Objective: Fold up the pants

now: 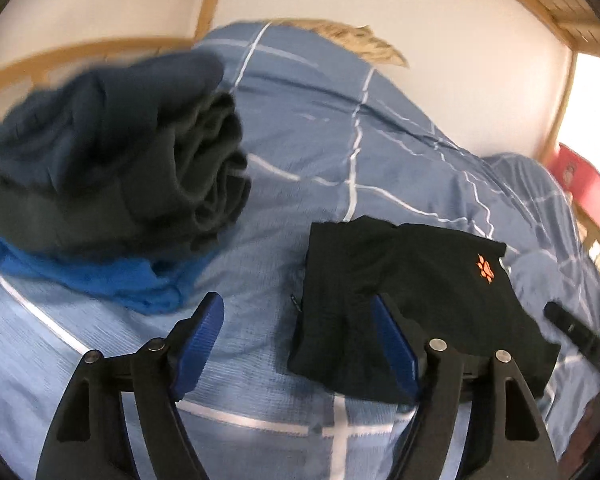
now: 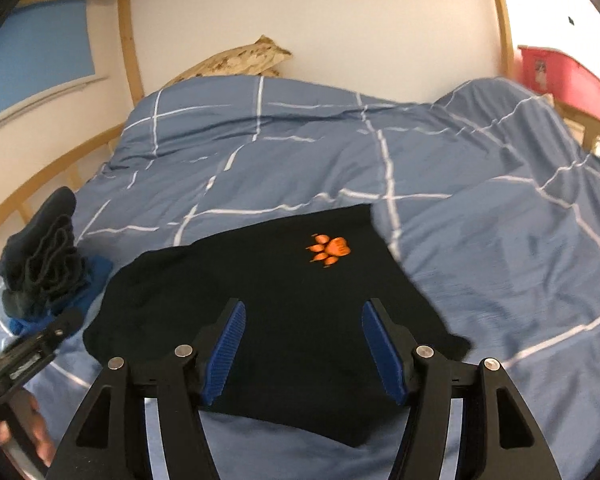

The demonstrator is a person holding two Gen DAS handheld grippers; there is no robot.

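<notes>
The black pants lie folded into a compact rectangle on the blue checked duvet, an orange paw print on top. My left gripper is open and empty, hovering over the pants' left edge; its right finger is above the fabric. In the right wrist view the same pants lie under my right gripper, which is open and empty just above them. The right gripper's tip shows in the left wrist view, and the left gripper shows in the right wrist view.
A stack of folded dark and bright blue clothes sits left of the pants, also in the right wrist view. A wooden bed frame and white wall bound the bed. A red box stands at the far right.
</notes>
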